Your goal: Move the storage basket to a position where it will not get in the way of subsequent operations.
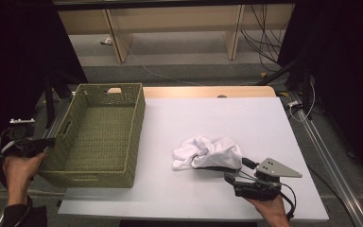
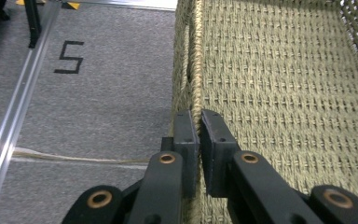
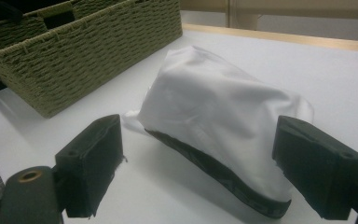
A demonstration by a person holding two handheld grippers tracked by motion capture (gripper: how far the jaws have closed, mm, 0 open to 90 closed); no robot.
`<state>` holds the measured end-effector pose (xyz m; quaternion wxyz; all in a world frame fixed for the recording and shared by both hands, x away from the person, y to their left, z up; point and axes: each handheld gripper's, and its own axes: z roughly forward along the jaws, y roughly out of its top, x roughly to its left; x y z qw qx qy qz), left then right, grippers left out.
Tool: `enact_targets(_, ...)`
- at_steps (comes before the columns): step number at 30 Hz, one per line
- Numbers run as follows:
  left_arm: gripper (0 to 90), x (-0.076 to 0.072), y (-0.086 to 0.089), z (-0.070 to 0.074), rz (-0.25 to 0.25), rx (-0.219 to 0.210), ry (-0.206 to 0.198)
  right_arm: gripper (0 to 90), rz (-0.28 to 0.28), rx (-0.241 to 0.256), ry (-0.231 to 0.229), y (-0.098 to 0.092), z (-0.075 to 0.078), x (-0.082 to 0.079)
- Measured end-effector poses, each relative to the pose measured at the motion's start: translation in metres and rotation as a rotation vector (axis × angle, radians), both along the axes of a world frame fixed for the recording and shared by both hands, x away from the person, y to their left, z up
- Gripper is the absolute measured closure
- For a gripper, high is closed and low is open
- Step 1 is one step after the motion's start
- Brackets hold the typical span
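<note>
Left tool (image 2: 196,140): jaws drawn almost together, pinching the woven side wall of the green basket (image 2: 279,84) between them; one jaw lies outside the wall, the other inside. Beyond the outer jaw is grey carpet bearing a black mark and a metal rail (image 2: 9,121). In the high view the left tool (image 1: 40,143) sits at the basket's near left corner, its tips hard to make out against the dark surroundings.

Right tool (image 3: 198,172): jaws spread wide, holding nothing, one on either side of the near end of the white garment (image 3: 214,107), not touching it. A dark band (image 3: 223,179) edges the cloth's near hem; its far end is cut off behind the jaw. In the high view the right tool (image 1: 238,172) lies just behind the crumpled garment (image 1: 208,151), whose folds hide its shape. The garment rests on the white counter (image 1: 217,113), ahead of the right tool, beside the basket (image 1: 99,137) yet apart from it.
</note>
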<state>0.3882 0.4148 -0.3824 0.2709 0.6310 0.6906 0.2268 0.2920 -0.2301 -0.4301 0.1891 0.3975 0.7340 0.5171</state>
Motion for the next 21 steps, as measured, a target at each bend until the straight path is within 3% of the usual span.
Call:
enact_targets(4,81.3,0.0,0.0,0.002,0.021,0.0,-0.021,17.1,0.003,-0.004,0.0,0.0,0.0,0.0)
enact_targets(5,73.5,-0.001,-0.001,0.003,0.025,0.004,-0.019,17.1,0.001,0.0,0.0,0.001,0.0,0.0)
enact_targets(6,73.5,-0.001,-0.002,0.004,0.027,0.004,-0.018,17.1,0.0,0.0,0.0,0.0,0.0,0.0)
enact_targets(10,53.4,0.0,-0.009,0.012,0.038,-0.001,-0.036,17.1,0.0,-0.003,0.0,0.0,0.0,0.0)
enact_targets(11,43.7,0.0,-0.012,0.014,0.037,0.005,-0.036,17.1,0.0,-0.003,-0.002,0.0,0.0,0.0)
enact_targets(14,34.5,0.001,-0.023,0.02,0.034,0.019,-0.055,17.1,0.0,-0.003,-0.001,0.0,0.0,0.0)
enact_targets(16,32.3,0.001,-0.029,0.023,0.02,0.017,-0.063,17.1,0.0,-0.002,-0.001,0.0,0.0,0.0)
enact_targets(21,25.2,0.003,-0.048,0.028,-0.042,-0.042,-0.095,17.1,0.0,-0.002,0.0,0.0,0.0,0.0)
